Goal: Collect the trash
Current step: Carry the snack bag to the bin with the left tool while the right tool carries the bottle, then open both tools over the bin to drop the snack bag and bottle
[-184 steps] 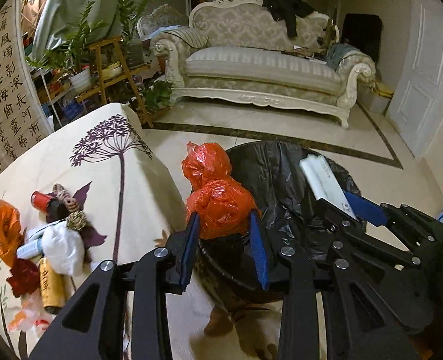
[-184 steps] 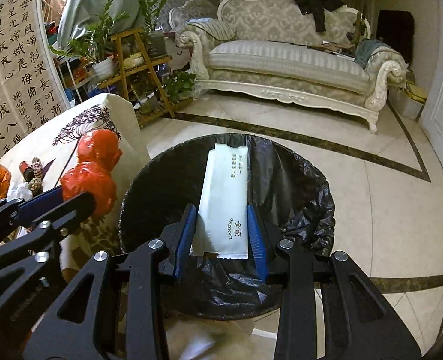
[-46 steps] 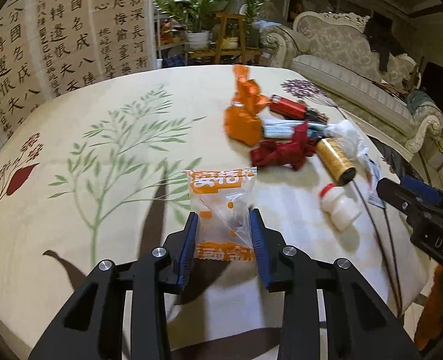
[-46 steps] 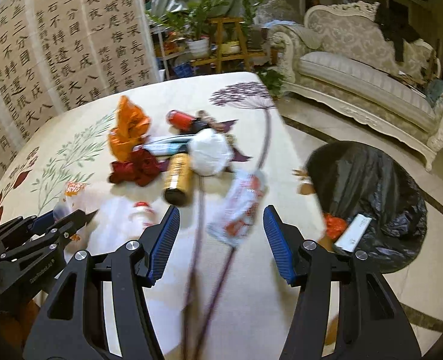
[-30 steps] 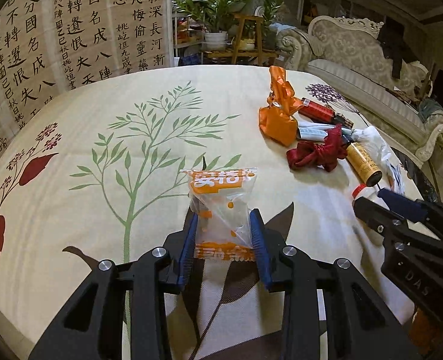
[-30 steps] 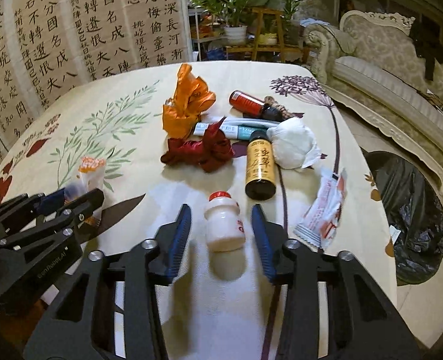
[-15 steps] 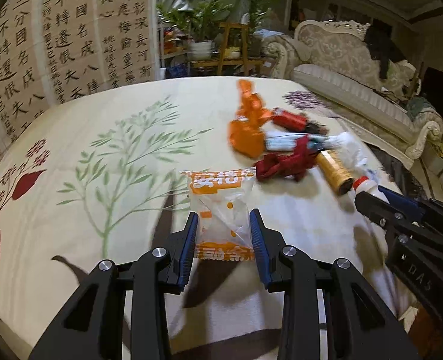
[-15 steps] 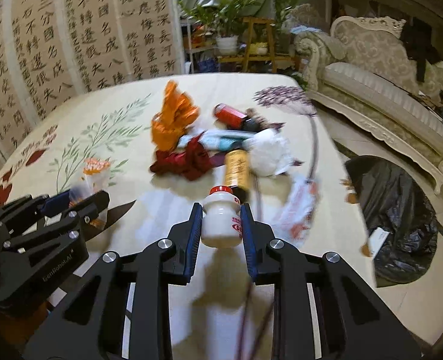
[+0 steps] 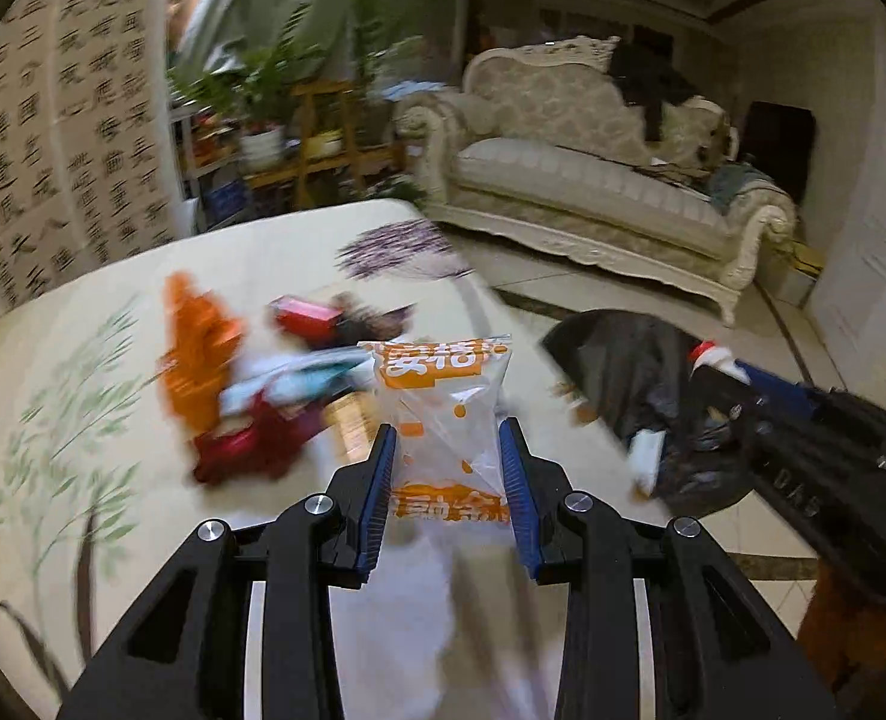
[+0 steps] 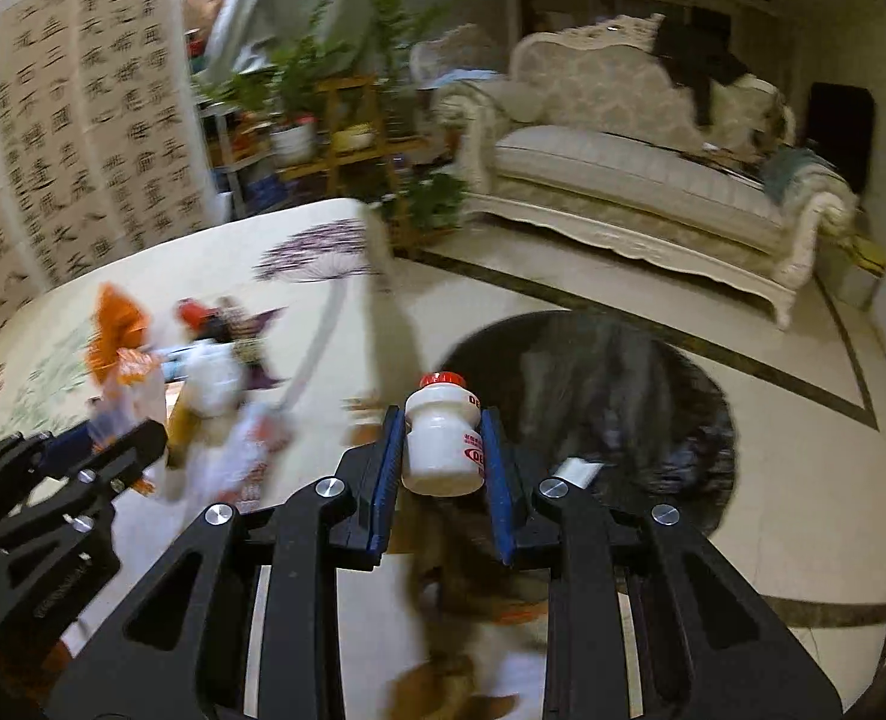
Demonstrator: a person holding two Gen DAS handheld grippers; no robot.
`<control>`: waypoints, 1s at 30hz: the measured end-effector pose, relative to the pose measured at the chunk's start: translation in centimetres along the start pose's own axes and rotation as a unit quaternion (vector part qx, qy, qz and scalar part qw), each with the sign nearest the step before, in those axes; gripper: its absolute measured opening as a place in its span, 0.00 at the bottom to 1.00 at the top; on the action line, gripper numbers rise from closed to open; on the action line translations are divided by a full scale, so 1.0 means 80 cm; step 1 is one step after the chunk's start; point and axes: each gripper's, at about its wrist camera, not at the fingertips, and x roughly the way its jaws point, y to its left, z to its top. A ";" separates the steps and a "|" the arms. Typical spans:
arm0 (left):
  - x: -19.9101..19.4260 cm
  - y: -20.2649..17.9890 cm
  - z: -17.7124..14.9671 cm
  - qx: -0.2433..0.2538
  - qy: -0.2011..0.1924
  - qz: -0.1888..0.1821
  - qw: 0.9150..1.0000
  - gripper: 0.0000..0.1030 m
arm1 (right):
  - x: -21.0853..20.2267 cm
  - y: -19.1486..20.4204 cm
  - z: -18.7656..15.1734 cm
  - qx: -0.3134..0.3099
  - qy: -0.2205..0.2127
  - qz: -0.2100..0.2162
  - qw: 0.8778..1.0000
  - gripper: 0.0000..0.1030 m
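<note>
My left gripper (image 9: 447, 468) is shut on a clear plastic snack bag with orange print (image 9: 443, 414), held above the table's right end. My right gripper (image 10: 443, 450) is shut on a small white bottle with a red cap (image 10: 443, 435), held upright near the rim of the black bin bag (image 10: 610, 414). The bin bag also shows in the left wrist view (image 9: 628, 372), on the floor right of the table, with a white packet (image 9: 643, 459) inside. The right gripper shows there too (image 9: 718, 369), over the bin.
Blurred trash lies on the floral tablecloth (image 9: 113, 396): an orange bag (image 9: 194, 354), a red rag (image 9: 251, 441), a red can (image 9: 308, 315), a brown bottle. A cream sofa (image 9: 598, 192) and a plant shelf (image 9: 317, 138) stand behind on the tiled floor.
Both grippers have swung right from over the table toward the bin bag, each carrying its item. The view is motion-blurred.
</note>
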 end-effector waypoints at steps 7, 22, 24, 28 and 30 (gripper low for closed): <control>0.042 -0.057 0.026 0.038 0.004 -0.017 0.999 0.34 | 0.028 -0.049 0.005 0.028 0.006 -0.021 0.999 0.25; 0.115 -0.104 0.043 0.064 0.048 0.003 0.997 0.35 | 0.076 -0.096 0.003 0.053 0.027 -0.035 0.998 0.25; 0.118 -0.107 0.045 0.068 0.048 0.005 0.997 0.35 | 0.080 -0.099 0.004 0.055 0.029 -0.036 0.997 0.25; 0.123 -0.112 0.047 0.069 0.054 0.009 0.996 0.38 | 0.082 -0.103 0.005 0.061 0.027 -0.034 0.997 0.26; 0.125 -0.112 0.047 0.068 0.057 0.009 0.996 0.42 | 0.083 -0.104 0.006 0.062 0.026 -0.035 0.997 0.29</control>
